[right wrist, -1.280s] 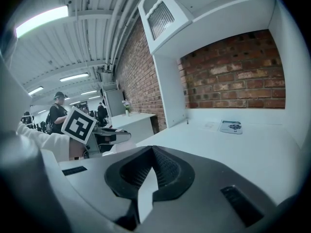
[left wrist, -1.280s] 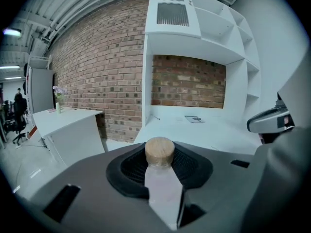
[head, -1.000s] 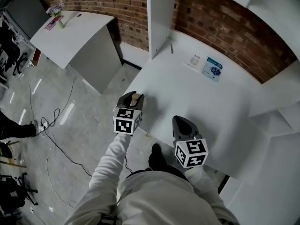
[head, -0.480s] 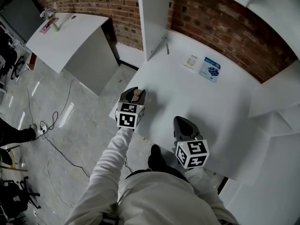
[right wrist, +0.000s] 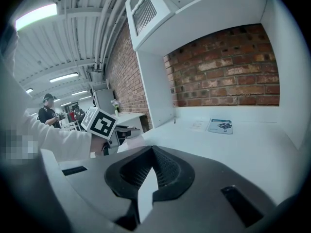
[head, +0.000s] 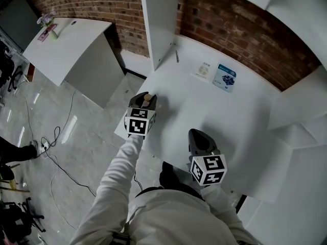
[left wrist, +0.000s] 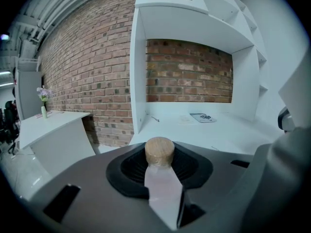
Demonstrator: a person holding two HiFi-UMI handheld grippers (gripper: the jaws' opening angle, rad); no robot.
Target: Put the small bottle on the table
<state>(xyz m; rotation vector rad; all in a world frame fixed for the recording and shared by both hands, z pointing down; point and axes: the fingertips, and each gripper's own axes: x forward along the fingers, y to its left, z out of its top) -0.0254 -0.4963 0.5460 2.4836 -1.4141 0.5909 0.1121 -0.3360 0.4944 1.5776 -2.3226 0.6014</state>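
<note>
A small clear bottle with a cork stopper sits between the jaws of my left gripper, which is shut on it. It hangs over the near left edge of the white table. The left gripper view has the cork dead centre, with the table top stretching beyond. My right gripper hovers over the table's front edge, to the right of the left one. Its jaws are shut with nothing in them. The right gripper view catches the left gripper off to its left.
A blue-printed booklet, a small leaflet and a pen lie at the back of the table, by the brick wall. A tall white panel stands at the table's back left. Left of it are a second white desk and floor cables.
The left gripper with the bottle has edged slightly forward along the table's left edge. The right gripper has barely moved.
</note>
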